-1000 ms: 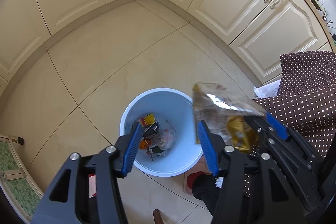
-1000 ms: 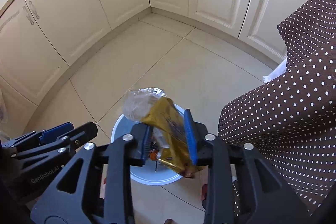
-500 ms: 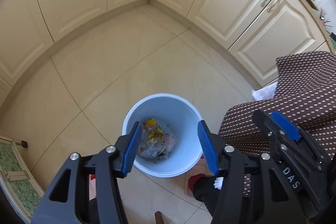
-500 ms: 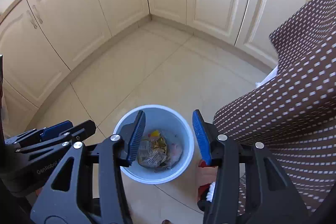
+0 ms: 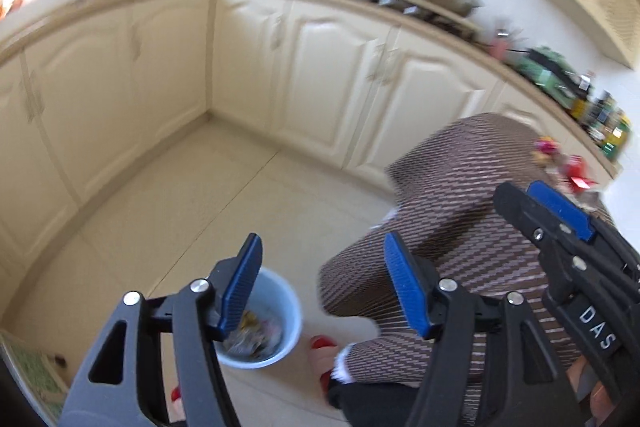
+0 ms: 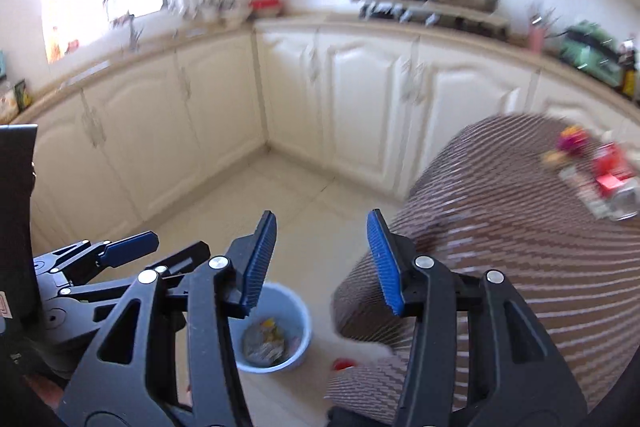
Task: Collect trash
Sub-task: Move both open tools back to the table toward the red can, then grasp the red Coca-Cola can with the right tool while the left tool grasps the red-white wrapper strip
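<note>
Cream cabinets (image 5: 328,75) behind blue bin (image 5: 280,311)

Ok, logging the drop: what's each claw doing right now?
Left claw: open, holding nothing.
Right claw: open, holding nothing.

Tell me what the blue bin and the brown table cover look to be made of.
Blue bin: probably moulded plastic, going by its smooth, even pale-blue wall and thin rim. Brown table cover: likely woven fabric, matte and dotted, since it drapes and folds over the edge. Blur limits certainty.
</note>
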`<state>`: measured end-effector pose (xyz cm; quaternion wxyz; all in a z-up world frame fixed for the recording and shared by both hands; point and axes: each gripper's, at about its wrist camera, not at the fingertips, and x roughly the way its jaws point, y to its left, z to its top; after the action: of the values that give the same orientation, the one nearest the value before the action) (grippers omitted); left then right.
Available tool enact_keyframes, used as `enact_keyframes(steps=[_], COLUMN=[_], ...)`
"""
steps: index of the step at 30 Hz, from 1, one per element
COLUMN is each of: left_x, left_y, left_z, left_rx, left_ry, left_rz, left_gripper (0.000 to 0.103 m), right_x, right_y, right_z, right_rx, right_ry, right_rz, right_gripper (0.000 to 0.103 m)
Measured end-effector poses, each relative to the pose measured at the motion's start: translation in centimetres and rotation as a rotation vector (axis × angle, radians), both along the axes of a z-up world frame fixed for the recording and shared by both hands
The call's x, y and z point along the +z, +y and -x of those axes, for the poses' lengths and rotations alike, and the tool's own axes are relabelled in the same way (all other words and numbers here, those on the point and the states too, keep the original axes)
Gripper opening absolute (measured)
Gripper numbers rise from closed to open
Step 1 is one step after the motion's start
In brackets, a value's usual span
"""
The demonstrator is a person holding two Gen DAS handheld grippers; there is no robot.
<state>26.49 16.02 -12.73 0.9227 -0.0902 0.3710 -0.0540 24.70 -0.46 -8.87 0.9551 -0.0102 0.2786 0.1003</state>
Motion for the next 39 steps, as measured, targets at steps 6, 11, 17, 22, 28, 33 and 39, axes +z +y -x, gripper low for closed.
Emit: enact_keyframes(steps=[6,11,17,22,28,33,39], left_x=[4.2,5.9,6.4,6.2,5.8,5.2,4.4], left_y=[-9.1,-16.7,-23.2,-26.4,-28.5,-29.0,-29.2], left_z=[0.8,-0.6,-3.4,-6.1,-8.9,-10.4,-11.8], left_rx=[-0.160,-0.250,-0.293,-0.307,-0.307,-0.306,-0.302], left_ry=[-0.040,-0.039,-0.034,-0.011,0.015,0.027,0.056], left_rz=[-0.008,-0.020,-0.056,-0.078,-0.086,-0.088,-0.066], left_gripper=[0.070,0.072,0.073,0.073,0.073,0.073,0.073], right_x=[4.3,5.4,4.3,2.2,-1.5,-2.9,-2.8], right_y=[-8.9,-18.2,-29.5,-34.4,-37.6,-38.9,-38.3], right_z=[3.9,5.2,3.5,-0.5,-5.4,-7.4,-9.3], right_rx=[-0.135,-0.282,-0.394,-0.377,-0.383,-0.346,-0.245], right_ry=[-0.085,-0.088,0.006,0.125,0.269,0.320,0.307], right_rz=[-0.012,-0.049,-0.251,-0.421,-0.579,-0.696,-0.698], right_gripper=[0.052,0.053,0.053,0.053,0.057,0.057,0.032])
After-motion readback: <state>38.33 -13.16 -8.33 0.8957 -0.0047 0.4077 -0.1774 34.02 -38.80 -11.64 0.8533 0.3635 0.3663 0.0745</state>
